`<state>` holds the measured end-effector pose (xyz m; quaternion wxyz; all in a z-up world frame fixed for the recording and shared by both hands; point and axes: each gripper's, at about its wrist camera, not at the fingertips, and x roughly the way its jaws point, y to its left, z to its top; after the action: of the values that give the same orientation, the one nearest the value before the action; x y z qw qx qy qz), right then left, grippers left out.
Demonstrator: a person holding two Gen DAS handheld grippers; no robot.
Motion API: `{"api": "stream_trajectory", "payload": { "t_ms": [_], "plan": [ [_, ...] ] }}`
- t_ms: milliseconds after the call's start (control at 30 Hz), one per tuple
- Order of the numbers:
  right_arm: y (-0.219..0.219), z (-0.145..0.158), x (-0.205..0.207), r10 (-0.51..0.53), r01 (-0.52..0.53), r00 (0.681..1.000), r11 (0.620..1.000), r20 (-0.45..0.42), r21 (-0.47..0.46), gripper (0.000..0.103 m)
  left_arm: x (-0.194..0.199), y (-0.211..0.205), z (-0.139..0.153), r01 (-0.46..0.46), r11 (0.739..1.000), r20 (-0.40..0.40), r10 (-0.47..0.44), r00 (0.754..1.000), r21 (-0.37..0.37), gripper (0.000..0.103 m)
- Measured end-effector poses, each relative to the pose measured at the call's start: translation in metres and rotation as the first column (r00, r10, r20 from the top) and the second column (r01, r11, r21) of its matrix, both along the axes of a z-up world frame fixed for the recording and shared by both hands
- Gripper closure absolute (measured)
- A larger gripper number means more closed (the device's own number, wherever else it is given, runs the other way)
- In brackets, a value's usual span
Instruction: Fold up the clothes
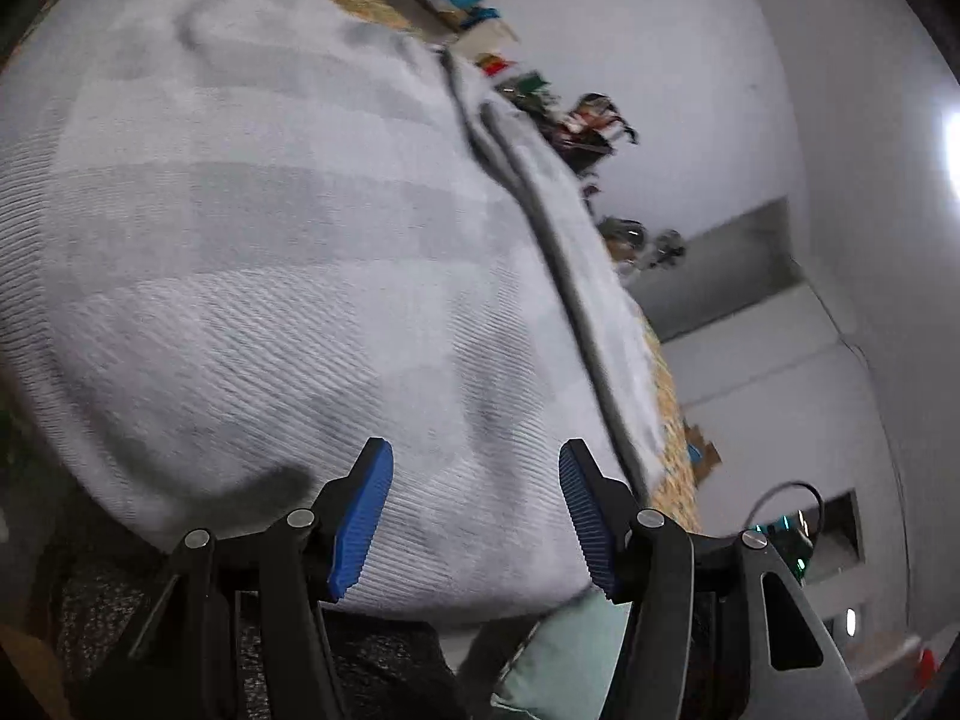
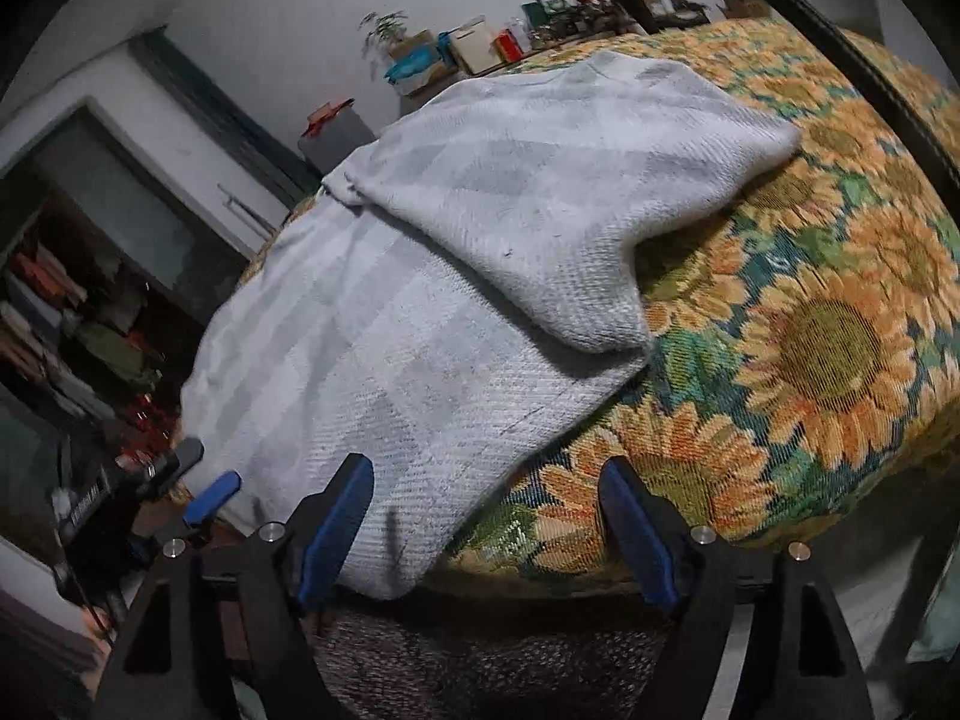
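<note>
A sunflower-patterned bedspread (image 2: 828,360) covers the bed, with white walls and cluttered shelves (image 2: 78,324) behind. A pale grey knit sweater (image 2: 384,324) lies across it, one sleeve folded over the body. The left gripper (image 1: 475,516) hovers spread-jawed over the sweater's near edge, gripping nothing; the right gripper (image 2: 483,531) stands wide apart beside the hem, empty.

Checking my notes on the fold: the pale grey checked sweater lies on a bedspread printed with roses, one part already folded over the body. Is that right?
One detail is wrong: the bedspread is printed with sunflowers, not roses. The right wrist view shows the large orange-yellow blooms clearly. The rest stands: the pale grey checked sweater lies on it, with one part folded over the body.
</note>
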<state>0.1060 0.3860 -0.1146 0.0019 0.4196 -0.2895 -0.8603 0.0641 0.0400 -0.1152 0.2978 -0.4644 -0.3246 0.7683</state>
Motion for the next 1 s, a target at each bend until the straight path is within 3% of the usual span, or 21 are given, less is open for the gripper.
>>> {"api": "stream_trajectory", "payload": {
  "t_ms": [100,233,433,600,800,933,1000],
  "plan": [
    [-0.001,0.002,0.000,0.002,-0.002,1.000,1.000,0.014,-0.008,0.028,-0.006,0.011,-0.003,0.030,0.999,0.017,-0.030,0.999,0.044,0.044],
    [-0.015,0.002,0.003,0.058,-0.058,0.998,0.998,0.009,-0.017,0.054,-0.007,0.017,-0.012,0.015,0.997,0.047,-0.018,0.999,0.080,0.044],
    [-0.051,-0.017,0.013,0.190,-0.188,0.981,0.981,0.039,-0.041,0.057,0.004,0.006,-0.018,-0.006,0.992,0.072,-0.003,0.997,0.129,0.044],
    [-0.079,-0.041,0.005,0.257,-0.252,0.963,0.965,0.078,-0.074,0.059,0.026,-0.012,-0.030,-0.079,0.979,0.098,0.062,0.993,0.185,0.044],
    [-0.098,-0.051,-0.011,0.301,-0.297,0.953,0.950,0.034,-0.098,0.059,0.041,-0.018,-0.045,-0.111,0.975,0.130,0.086,0.988,0.194,0.044],
    [-0.108,-0.059,-0.017,0.315,-0.312,0.948,0.949,0.049,-0.052,0.090,0.056,-0.026,-0.053,-0.119,0.972,0.143,0.091,0.986,0.203,0.044],
    [-0.107,-0.057,-0.013,0.328,-0.324,0.944,0.943,0.030,-0.079,0.095,0.059,-0.024,-0.060,-0.135,0.966,0.166,0.100,0.981,0.219,0.044]
  ]
}}
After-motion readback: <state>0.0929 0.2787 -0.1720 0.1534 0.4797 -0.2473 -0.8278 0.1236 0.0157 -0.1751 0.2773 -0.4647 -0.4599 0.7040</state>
